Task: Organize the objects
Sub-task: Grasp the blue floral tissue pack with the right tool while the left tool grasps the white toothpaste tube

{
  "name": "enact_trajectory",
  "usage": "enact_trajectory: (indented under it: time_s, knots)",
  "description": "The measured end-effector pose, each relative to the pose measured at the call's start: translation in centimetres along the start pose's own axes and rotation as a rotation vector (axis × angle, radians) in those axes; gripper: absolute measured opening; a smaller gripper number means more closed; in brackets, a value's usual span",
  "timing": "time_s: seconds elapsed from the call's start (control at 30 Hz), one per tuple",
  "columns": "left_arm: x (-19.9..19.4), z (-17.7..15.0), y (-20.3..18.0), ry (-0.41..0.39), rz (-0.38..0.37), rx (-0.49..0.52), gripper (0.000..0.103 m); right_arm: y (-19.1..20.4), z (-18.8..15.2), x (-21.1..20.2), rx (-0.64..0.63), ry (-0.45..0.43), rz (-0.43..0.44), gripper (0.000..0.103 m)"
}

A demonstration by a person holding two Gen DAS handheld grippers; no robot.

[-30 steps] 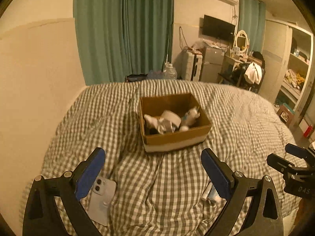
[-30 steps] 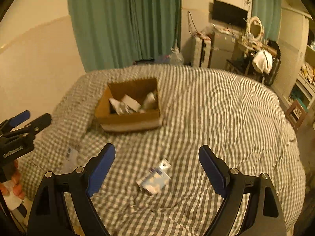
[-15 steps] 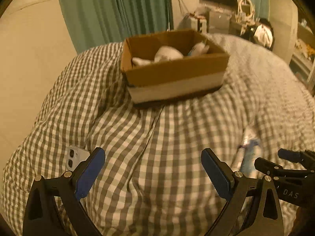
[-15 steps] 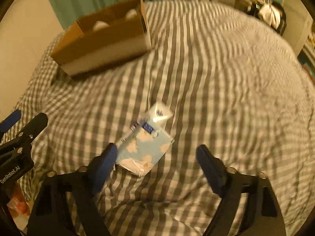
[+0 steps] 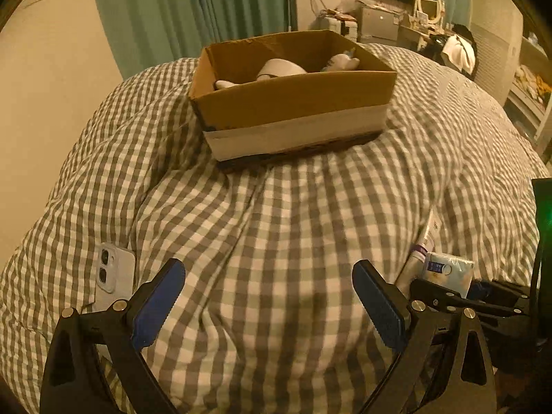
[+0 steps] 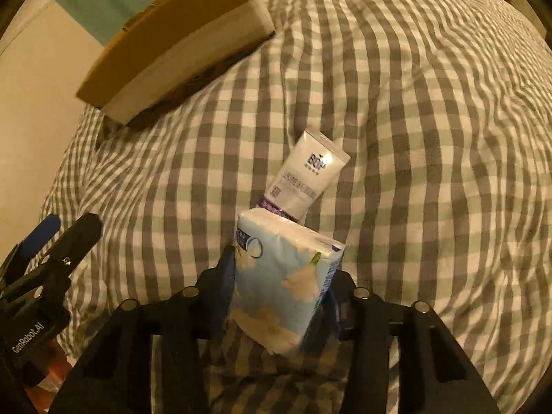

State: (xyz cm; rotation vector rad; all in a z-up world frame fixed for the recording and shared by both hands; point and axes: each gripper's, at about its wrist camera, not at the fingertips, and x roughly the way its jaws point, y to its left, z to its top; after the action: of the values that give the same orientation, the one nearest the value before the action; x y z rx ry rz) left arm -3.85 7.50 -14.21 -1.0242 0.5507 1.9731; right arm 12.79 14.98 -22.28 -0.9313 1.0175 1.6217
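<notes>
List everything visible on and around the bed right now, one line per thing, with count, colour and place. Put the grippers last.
cardboard box: one, brown with a pale band, on the duvet at the far middle; whitish items inside, too unclear to name.
tissue pack: one, light blue with cloud print, between the right gripper's fingers.
tube: one, white with a purple end, lying on the duvet just beyond the pack.
phone: one, white, near left on the duvet, cameras facing up.
duvet: one, grey and white check, covering the bed.
curtain: green, behind the bed.
left hand-held gripper: one, black with blue pads, open above the duvet.
right hand-held gripper: one, black, shut on the tissue pack.
</notes>
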Motion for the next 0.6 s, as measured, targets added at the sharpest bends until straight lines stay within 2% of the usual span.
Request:
enact_trajectory:
  time_s: [0.13,0.33,0.47,0.6]
  knots:
    - [-1.3,0.0,-1.4,-0.015,-0.055,0.007,0.1,-0.2,-0.1,-2.8,-0.038,-0.048,-0.016,0.042]
    - [-1.4,-0.3,-6.2,-0.02,-0.132,0.08,0.099,-4.1,0.3,-8.3,0.015,-0.14,-0.035,0.042]
    - [0.5,-0.5,-9.4,0.018,-0.179,0.109,0.087,-6.9,-0.1,-10.2,0.045,-0.172,-0.081,0.042]
    - [3.2,-0.5,-12.1,0.074,-0.213,0.123,0.067,-8.5,-0.5,-9.7,0.056,-0.157,-0.091,0.042]
